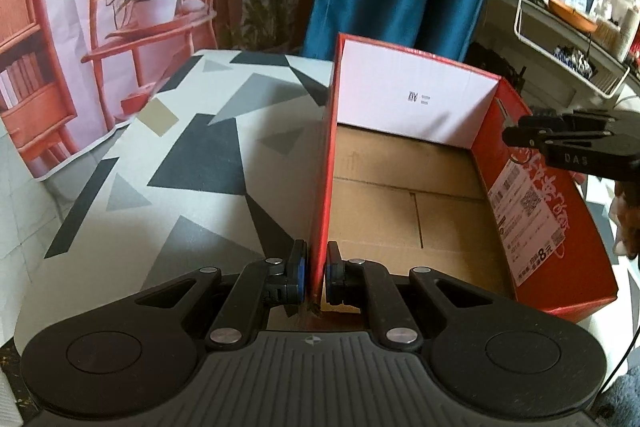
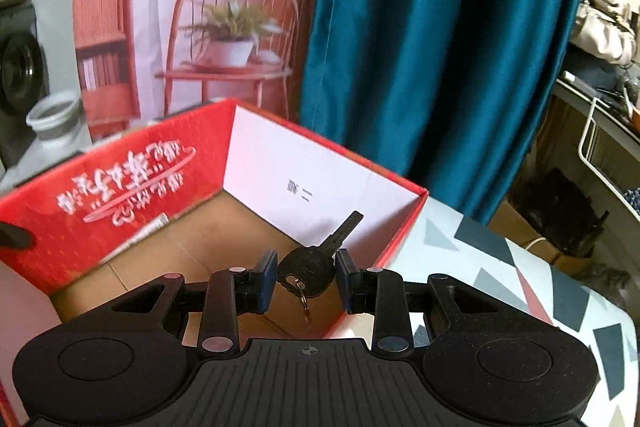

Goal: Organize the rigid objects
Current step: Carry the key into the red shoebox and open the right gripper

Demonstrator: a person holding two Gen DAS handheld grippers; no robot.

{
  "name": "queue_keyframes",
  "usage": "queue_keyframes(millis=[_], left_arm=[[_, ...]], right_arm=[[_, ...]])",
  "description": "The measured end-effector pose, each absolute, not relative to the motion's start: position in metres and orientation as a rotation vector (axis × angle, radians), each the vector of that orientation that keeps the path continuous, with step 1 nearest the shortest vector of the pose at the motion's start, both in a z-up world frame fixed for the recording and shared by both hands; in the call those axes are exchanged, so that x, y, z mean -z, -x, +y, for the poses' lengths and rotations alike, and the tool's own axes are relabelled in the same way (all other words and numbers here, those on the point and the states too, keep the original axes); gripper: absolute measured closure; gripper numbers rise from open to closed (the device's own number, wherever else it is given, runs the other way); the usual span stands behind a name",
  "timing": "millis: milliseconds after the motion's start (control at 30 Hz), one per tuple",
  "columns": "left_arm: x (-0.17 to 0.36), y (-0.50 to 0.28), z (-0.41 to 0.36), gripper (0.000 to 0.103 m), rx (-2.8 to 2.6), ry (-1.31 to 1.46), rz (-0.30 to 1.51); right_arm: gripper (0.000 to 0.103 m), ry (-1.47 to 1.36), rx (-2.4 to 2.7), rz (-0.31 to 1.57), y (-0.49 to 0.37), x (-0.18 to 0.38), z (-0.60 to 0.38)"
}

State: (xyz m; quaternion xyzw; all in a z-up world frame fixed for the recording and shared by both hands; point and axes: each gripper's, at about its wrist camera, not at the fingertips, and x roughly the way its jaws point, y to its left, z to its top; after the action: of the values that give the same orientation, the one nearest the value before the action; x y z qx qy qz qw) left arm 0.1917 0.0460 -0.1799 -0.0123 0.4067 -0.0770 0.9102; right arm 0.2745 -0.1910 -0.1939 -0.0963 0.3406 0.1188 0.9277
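One item in transit | left gripper (image 1: 316, 273) clamped on red cardboard box (image 1: 404, 183) wall | right gripper (image 2: 306, 281) pinching black metal key (image 2: 316, 261) above box interior | box floor bare; drop pending.

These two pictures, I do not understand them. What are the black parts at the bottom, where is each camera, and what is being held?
No robot here: a person holds a two-finger gripper in each hand, and each carries a wide-angle camera looking along its fingers. The black parts are those grippers. The left-hand camera shows the left gripper shut on a side wall of an open red cardboard box, which stands on a table with a grey and black pattern. The box looks empty inside. The right-hand camera shows the right gripper holding a dark key above the same box. It also shows at the right edge of the left picture.
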Motion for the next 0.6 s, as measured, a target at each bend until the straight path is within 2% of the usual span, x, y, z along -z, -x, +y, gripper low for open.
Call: queue_keyframes(millis=[600], left_arm=[[0.1809,-0.1984,0.0439,0.093,0.154,0.005,0.892]], right_arm=[[0.075,0.229,-0.249,0.708,-0.2774,0.1919,-0.1933]])
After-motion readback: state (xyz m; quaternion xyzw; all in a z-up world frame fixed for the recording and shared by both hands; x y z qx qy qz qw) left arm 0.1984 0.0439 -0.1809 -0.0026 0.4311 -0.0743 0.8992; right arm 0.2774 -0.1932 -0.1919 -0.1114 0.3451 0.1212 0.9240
